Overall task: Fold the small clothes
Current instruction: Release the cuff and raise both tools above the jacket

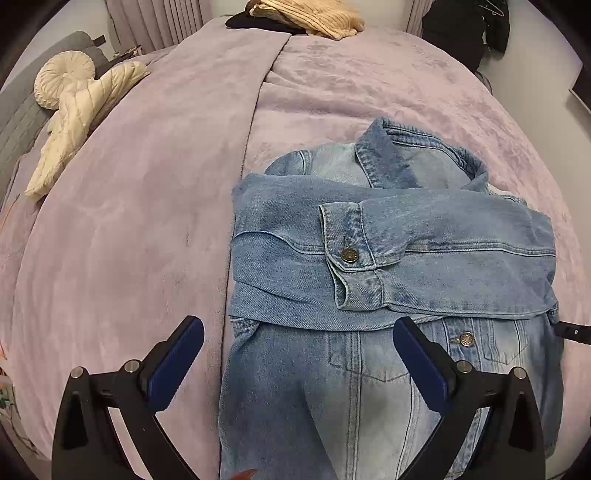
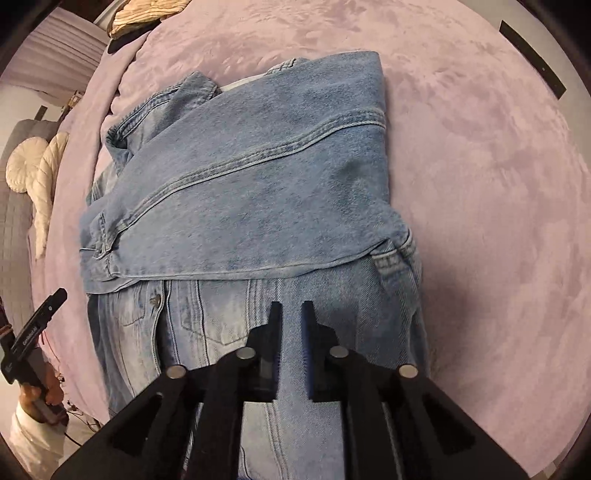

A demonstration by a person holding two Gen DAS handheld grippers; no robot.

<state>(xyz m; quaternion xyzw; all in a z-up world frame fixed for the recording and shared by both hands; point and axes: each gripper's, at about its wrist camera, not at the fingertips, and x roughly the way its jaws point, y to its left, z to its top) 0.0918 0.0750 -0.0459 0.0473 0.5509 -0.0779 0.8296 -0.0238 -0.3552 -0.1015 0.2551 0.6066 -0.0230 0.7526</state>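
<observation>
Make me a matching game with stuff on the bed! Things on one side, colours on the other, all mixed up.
Things:
1. denim jacket
2. blanket
3. round pillow
4. left gripper pads

Colours:
A. cream
B. dark blue
C. light purple
D. faded blue

Pairs: 1-D, 2-C, 3-A, 4-B

A fuzzy lilac blanket (image 1: 147, 184) covered the whole bed. Cream ruffled pillows (image 1: 74, 110) sat off to one side, and a beige knit sweater (image 1: 306, 16) was piled on something black at the far edge.
</observation>
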